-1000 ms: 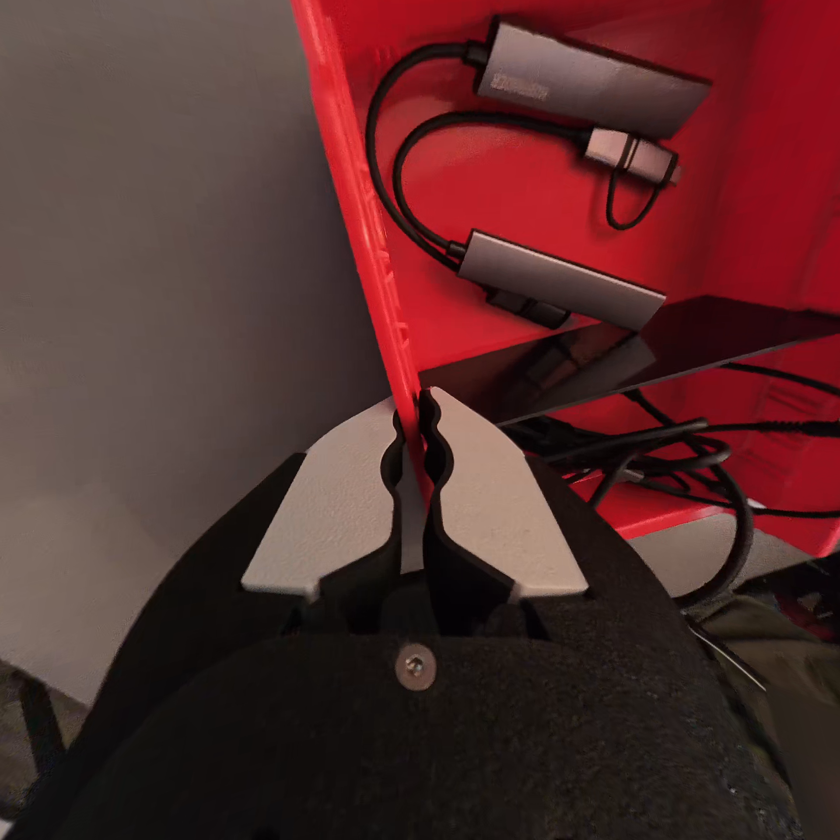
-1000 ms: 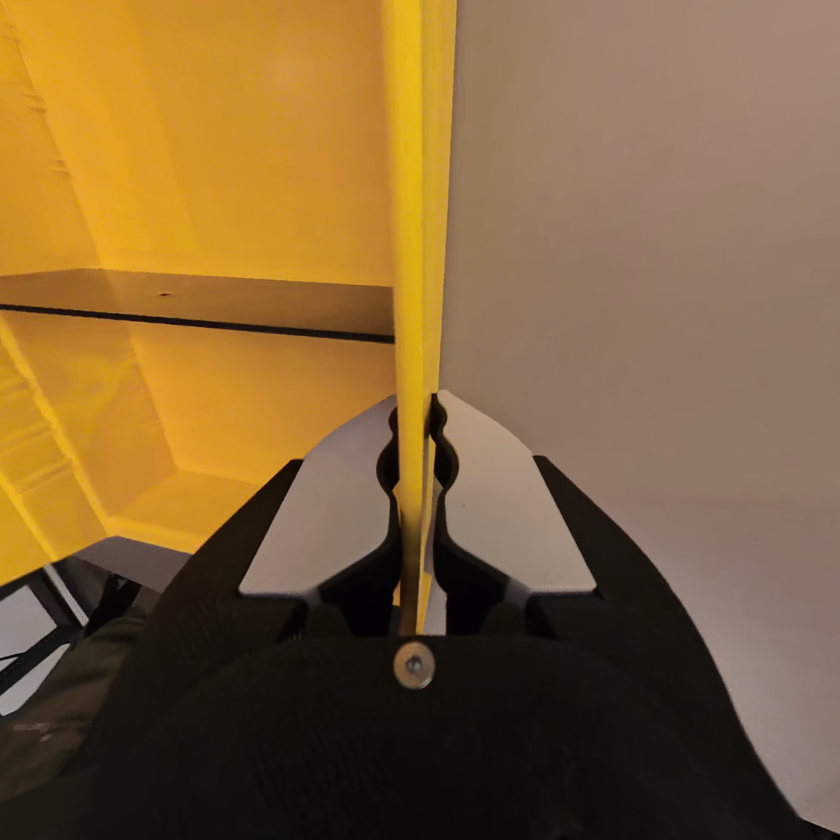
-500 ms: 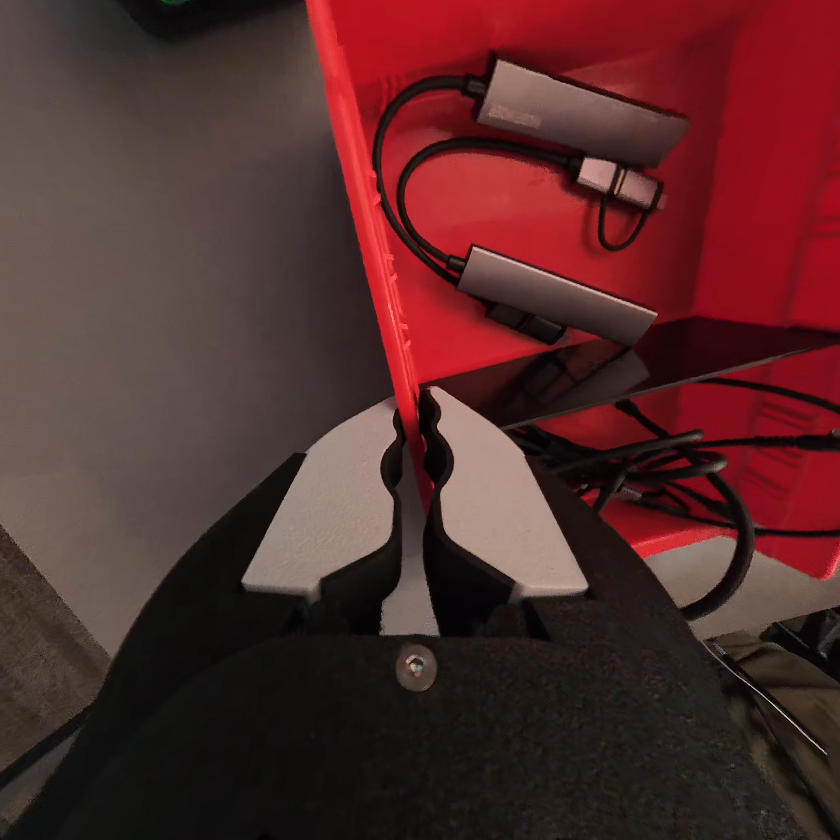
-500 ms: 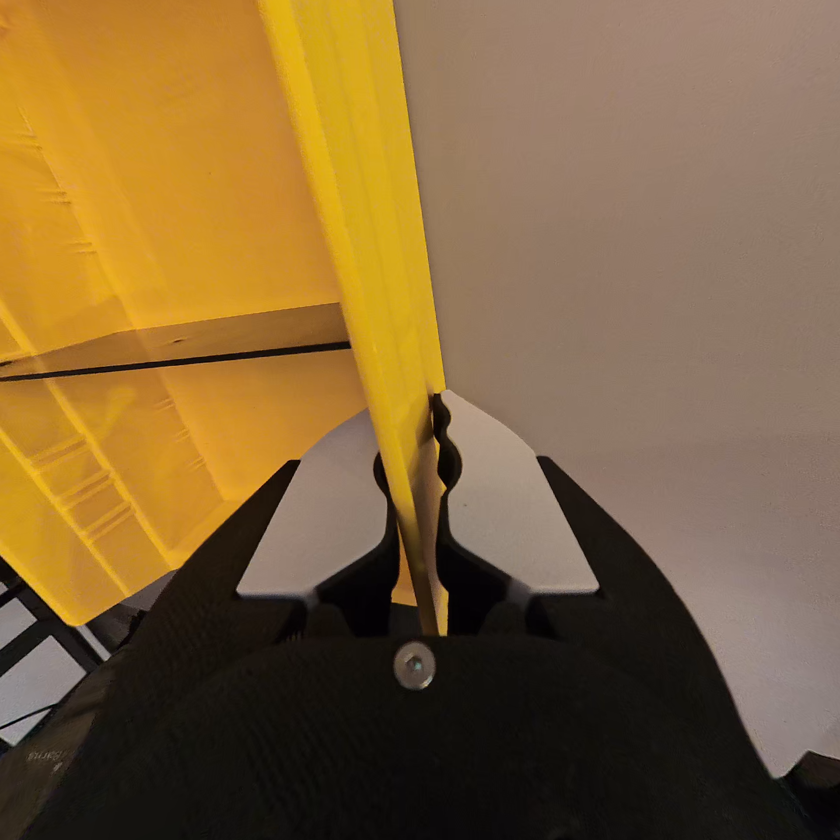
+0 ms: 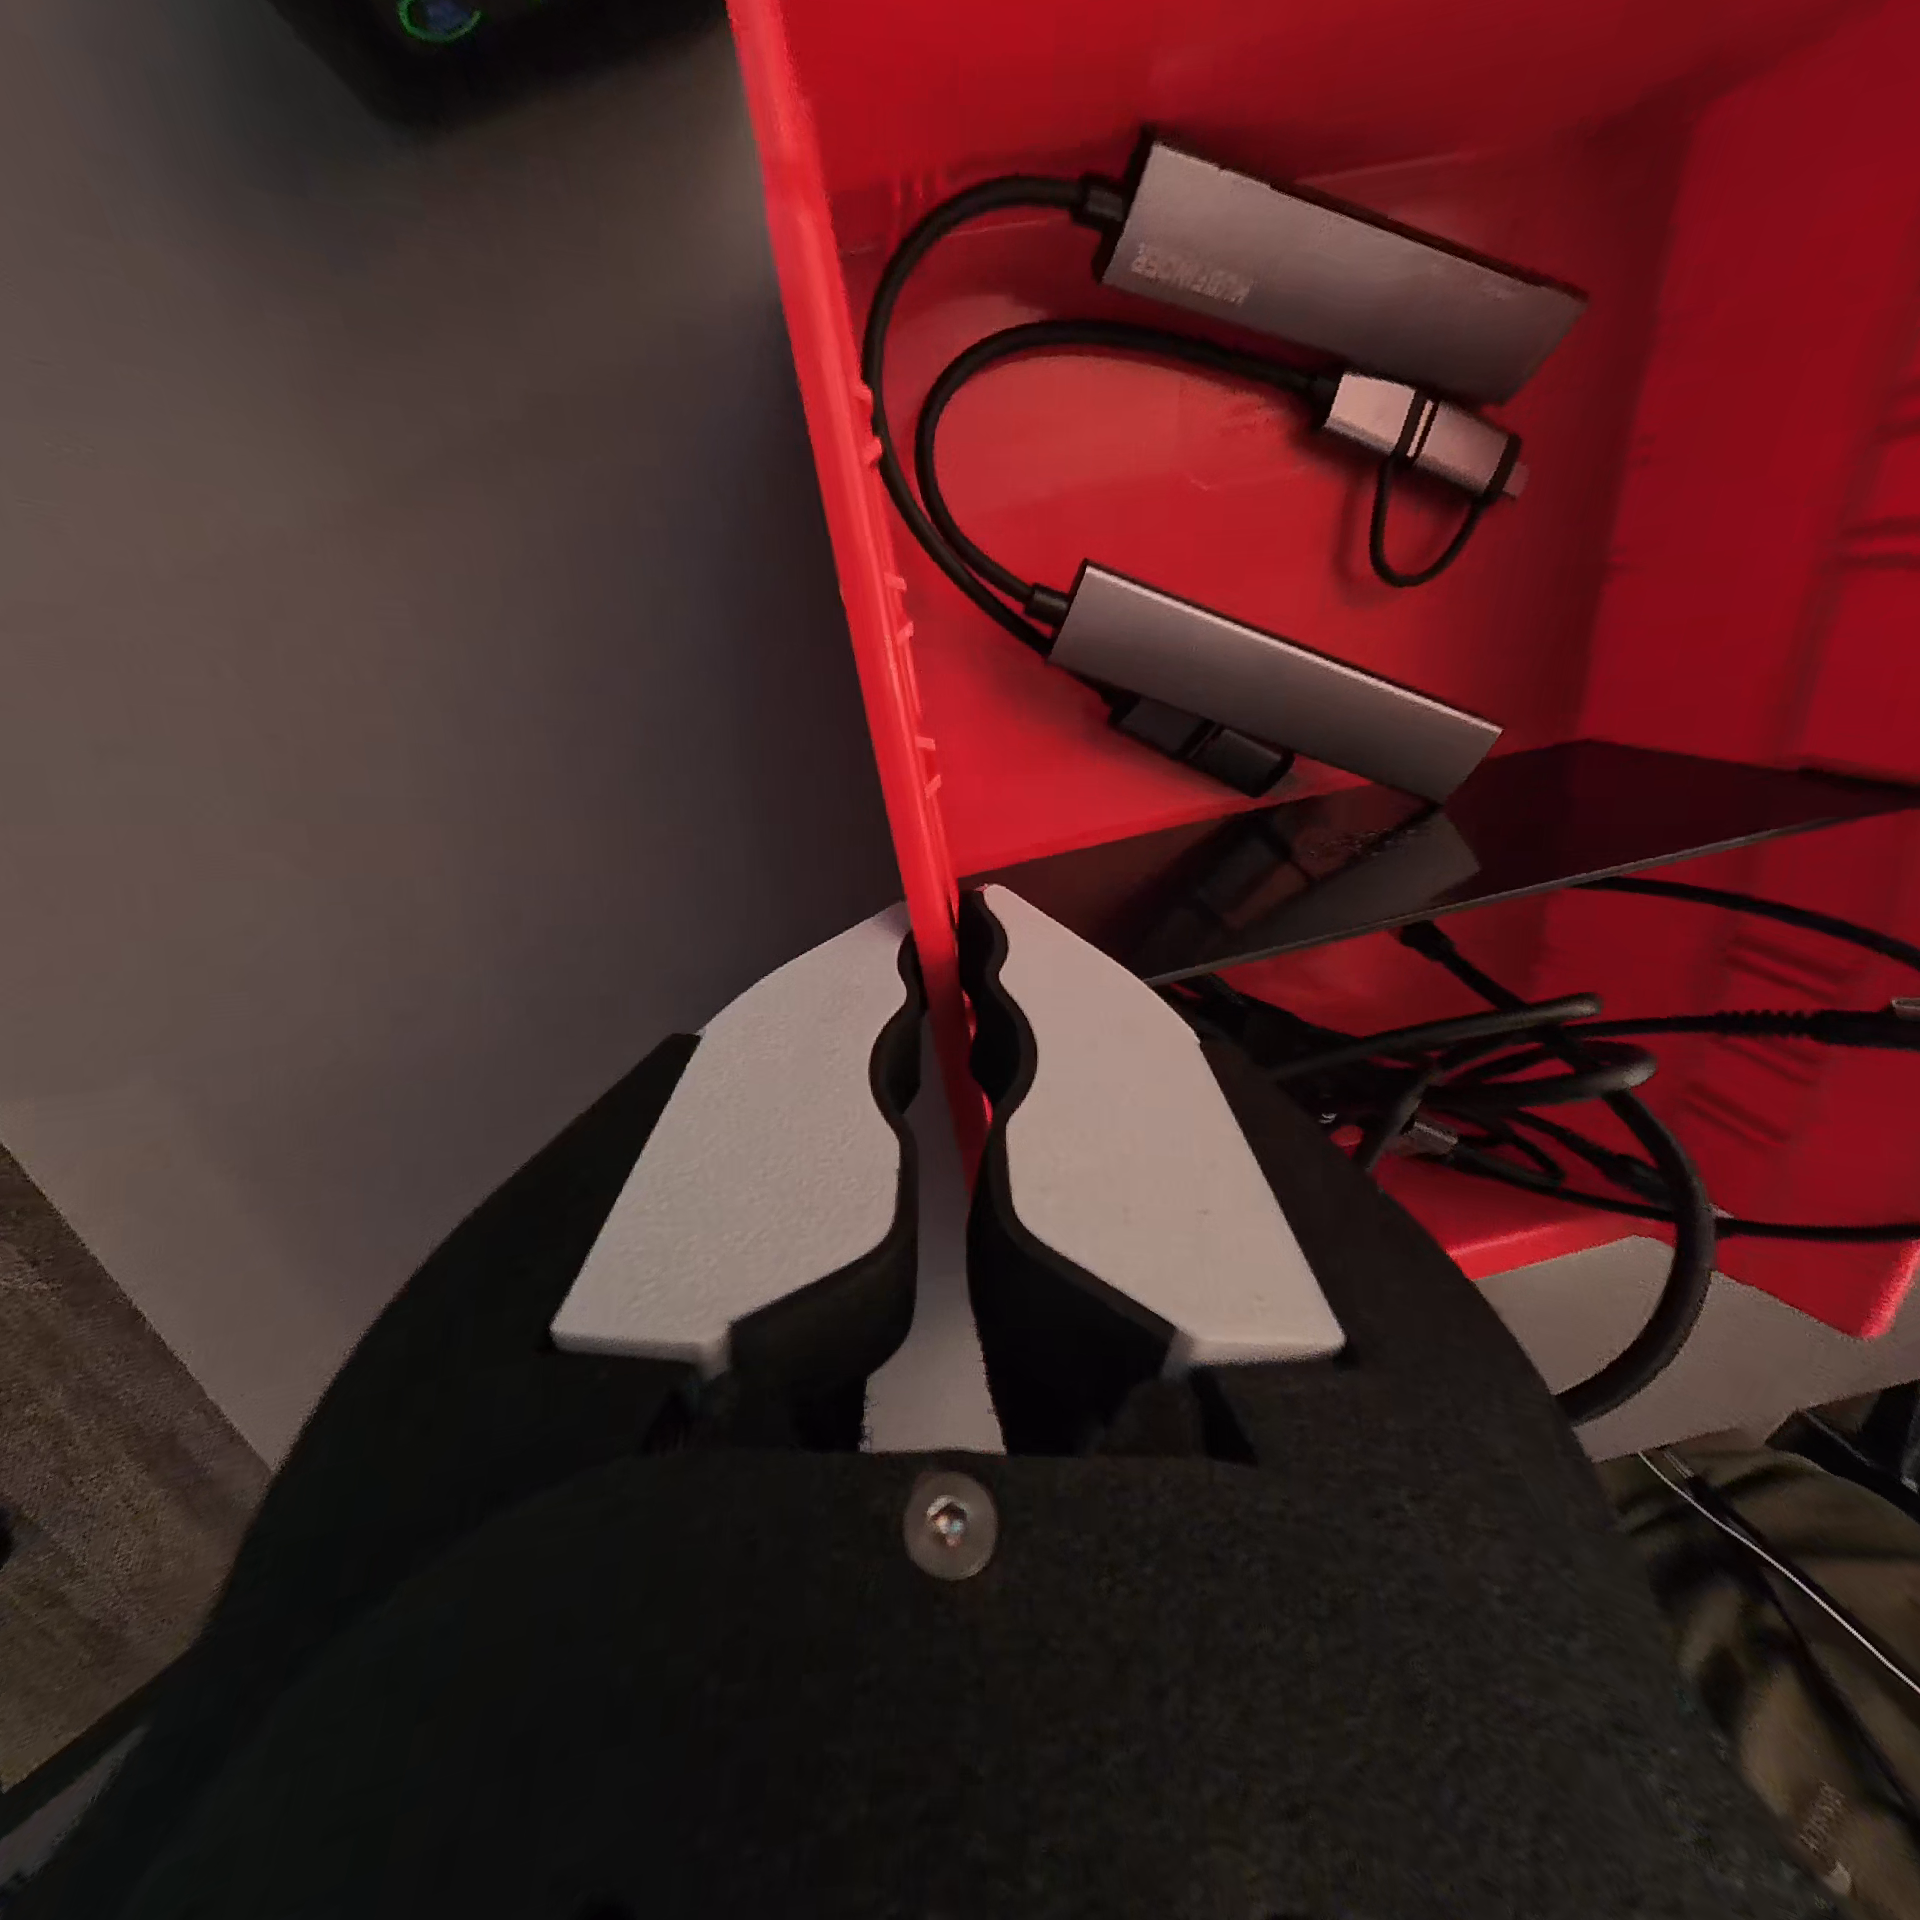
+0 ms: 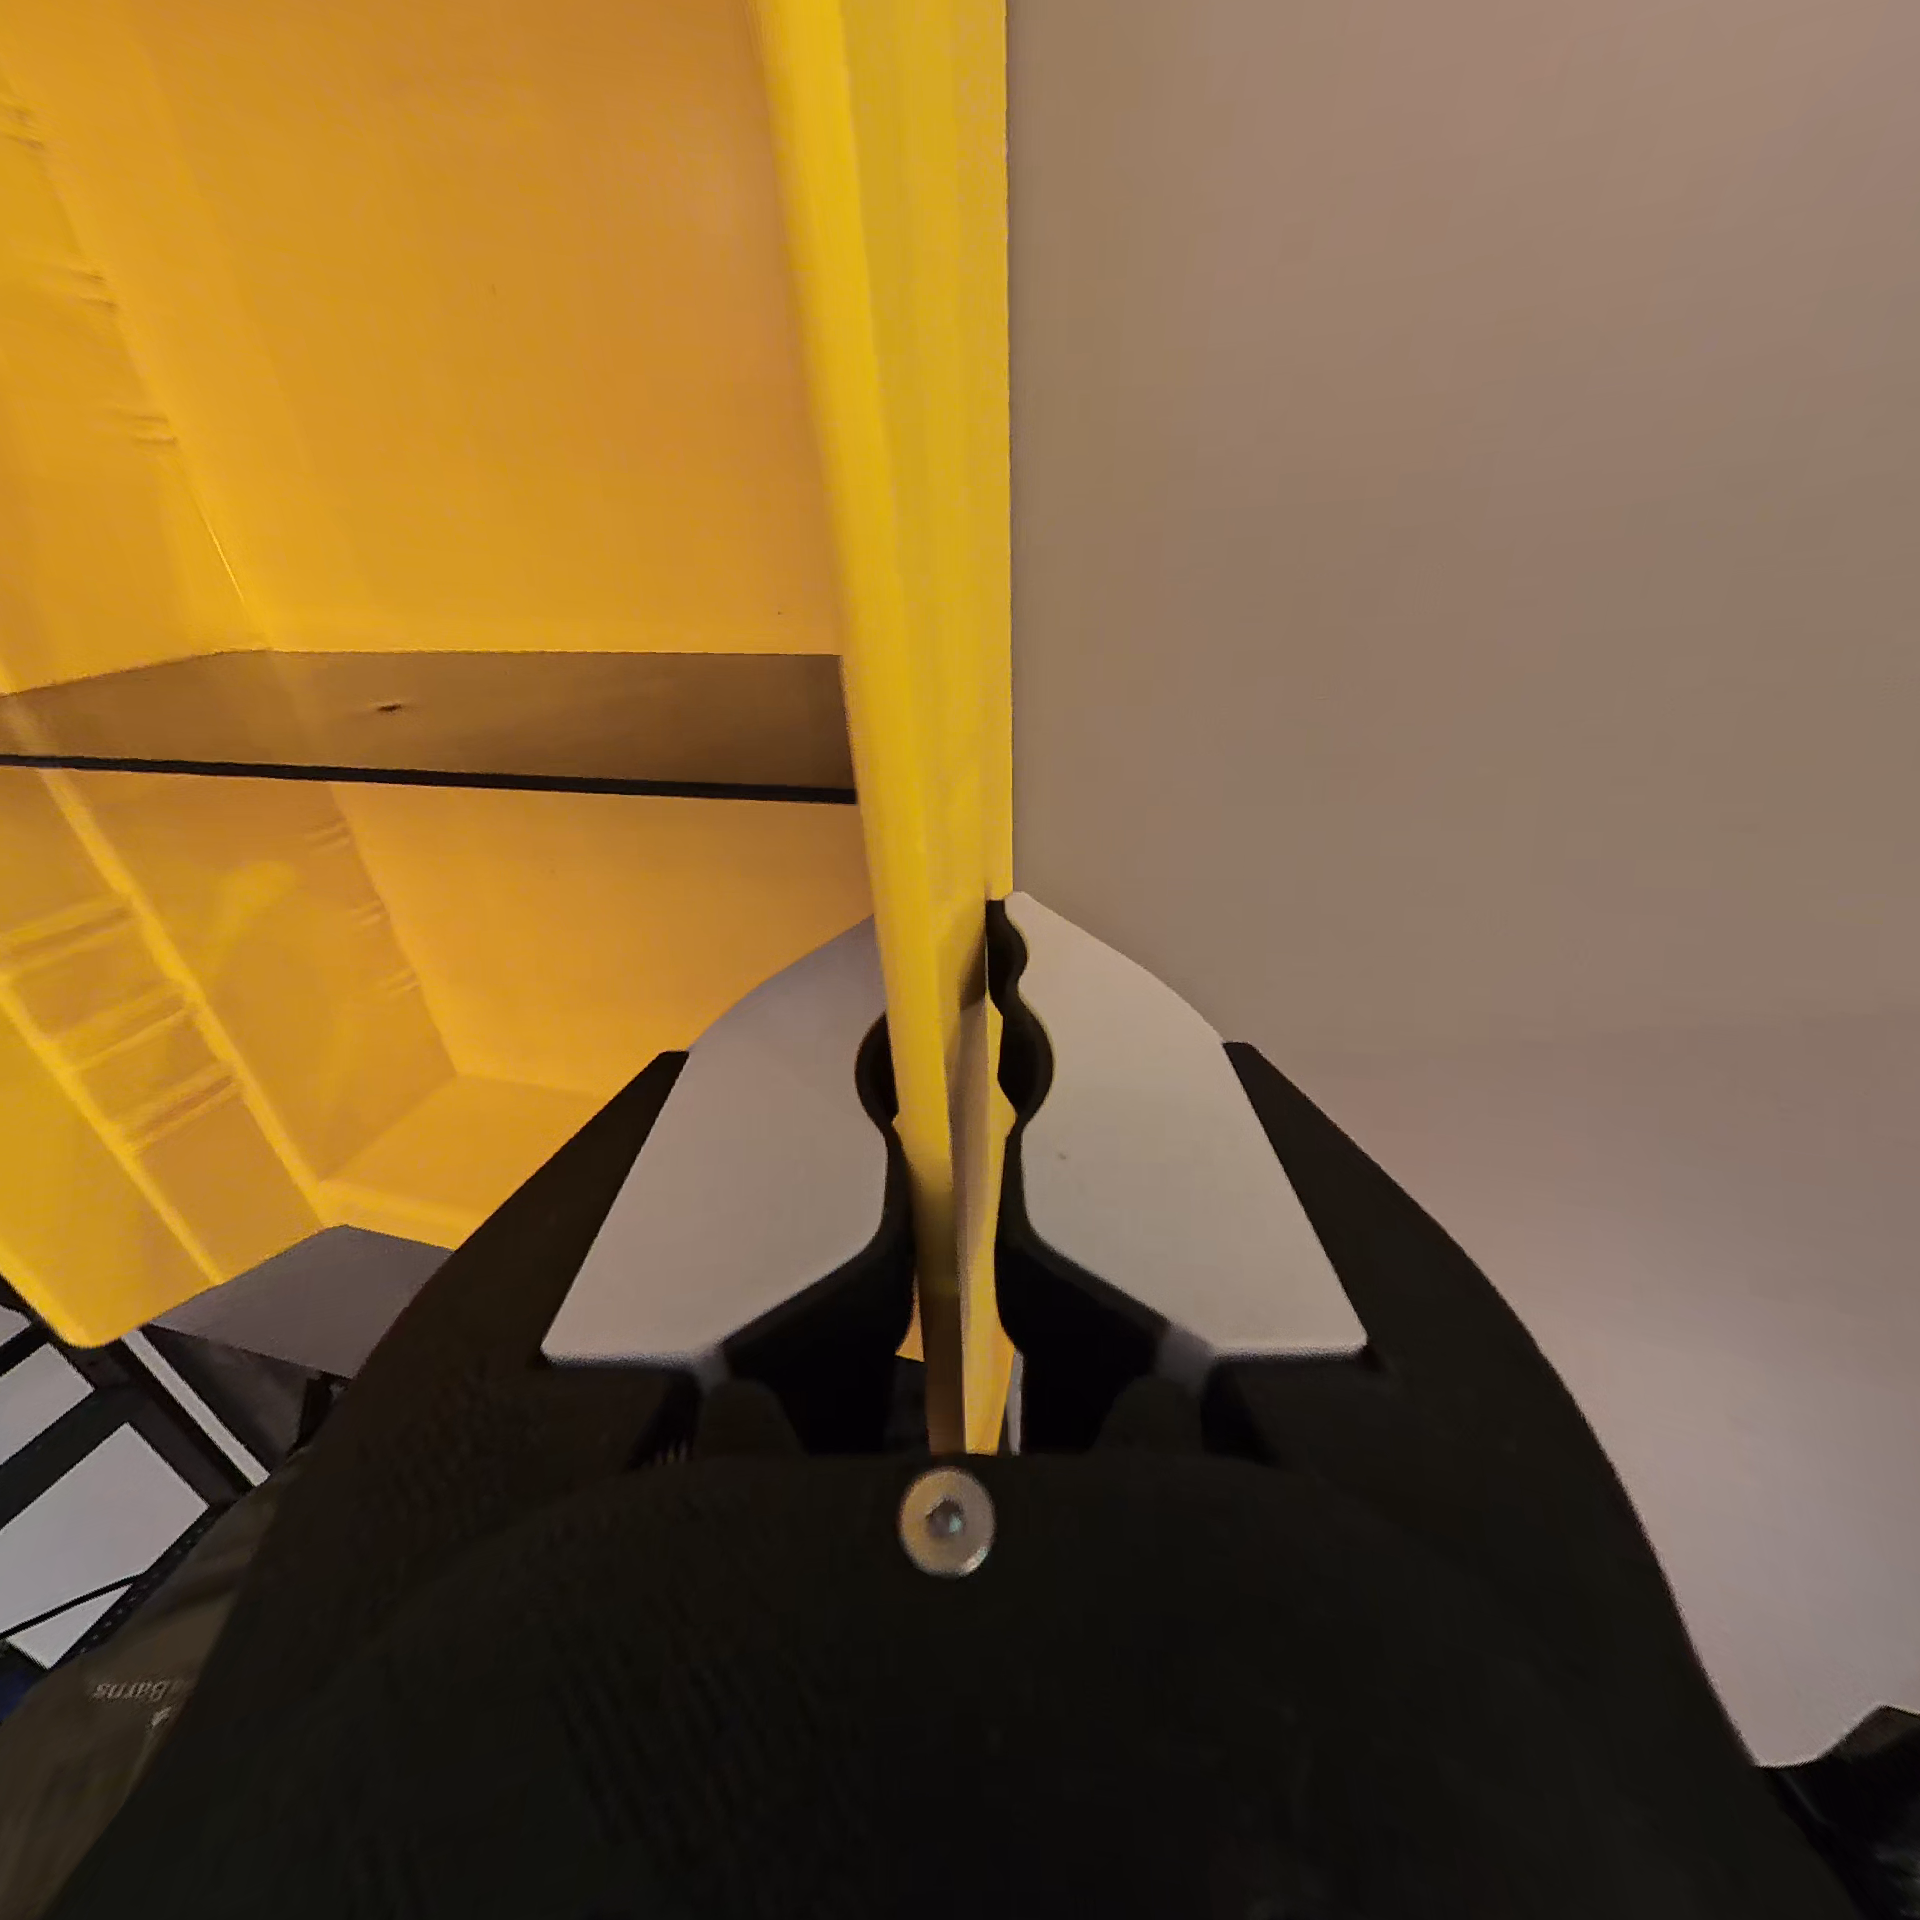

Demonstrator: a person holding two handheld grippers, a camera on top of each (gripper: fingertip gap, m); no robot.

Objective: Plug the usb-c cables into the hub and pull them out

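My left gripper (image 5: 940, 914) is shut on the left wall of a red bin (image 5: 831, 416). In the bin's far compartment lie two grey usb hubs, an upper one (image 5: 1330, 270) and a lower one (image 5: 1268, 675), with their short black leads and a grey plug adapter (image 5: 1413, 436). A black divider (image 5: 1558, 831) splits the bin. Several loose black cables (image 5: 1507, 1091) lie tangled in the near compartment. My right gripper (image 6: 977, 914) is shut on the right wall of a yellow bin (image 6: 914, 416), which has a black divider (image 6: 468, 717) and shows nothing inside.
Both bins rest on a grey table (image 5: 416, 623), which also shows in the right wrist view (image 6: 1455, 623). A dark device with a green light (image 5: 436, 31) stands at the far left. Carpet (image 5: 83, 1351) shows past the table's left edge. Olive cloth (image 5: 1766, 1558) lies at the near right.
Both grips hold unchanged. The left view has shifted, bringing the table's left edge, carpet and the dark device into sight. The yellow wall tilted left half a second ago and now stands upright again.
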